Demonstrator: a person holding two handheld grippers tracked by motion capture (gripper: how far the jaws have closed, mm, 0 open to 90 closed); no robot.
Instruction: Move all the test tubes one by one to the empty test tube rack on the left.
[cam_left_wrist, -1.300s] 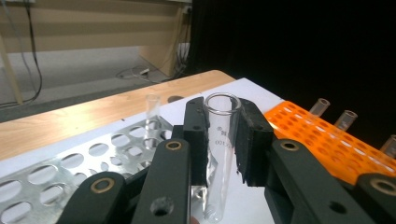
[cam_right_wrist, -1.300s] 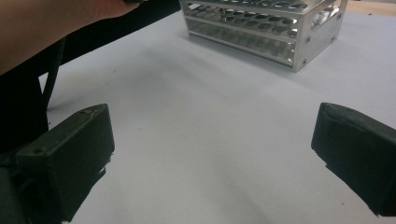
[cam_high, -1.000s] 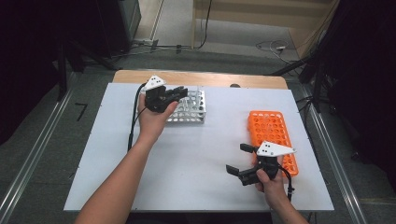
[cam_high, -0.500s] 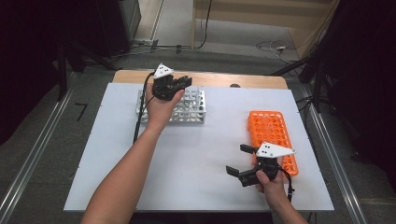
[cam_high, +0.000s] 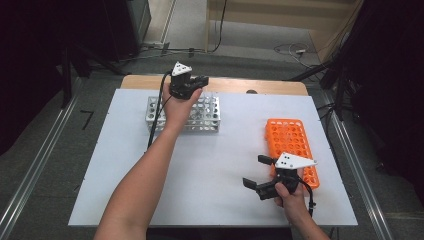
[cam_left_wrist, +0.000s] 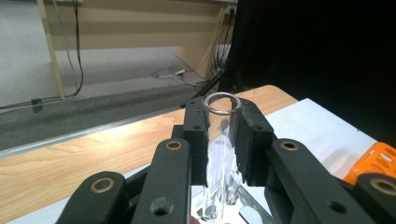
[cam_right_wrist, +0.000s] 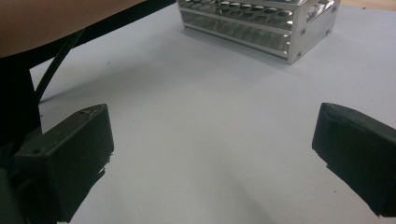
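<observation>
My left gripper (cam_high: 200, 82) has its fingers clamped on a clear glass test tube (cam_left_wrist: 221, 140), upright above the far edge of the metal rack (cam_high: 186, 114). My right gripper (cam_high: 260, 175) rests low over the white desk (cam_high: 220, 165), fingers wide apart, just beside the orange rack (cam_high: 290, 142).

A lab-style recording room: a wooden table (cam_high: 280, 87) under a white sheet (cam_high: 215, 165) carries a metal test-tube rack (cam_high: 200, 116) near its far edge and an orange tube rack (cam_high: 290, 137) by its right edge, with black curtains (cam_high: 390, 60), floor cables (cam_high: 290, 49) and metal rails (cam_high: 35, 170) around.
</observation>
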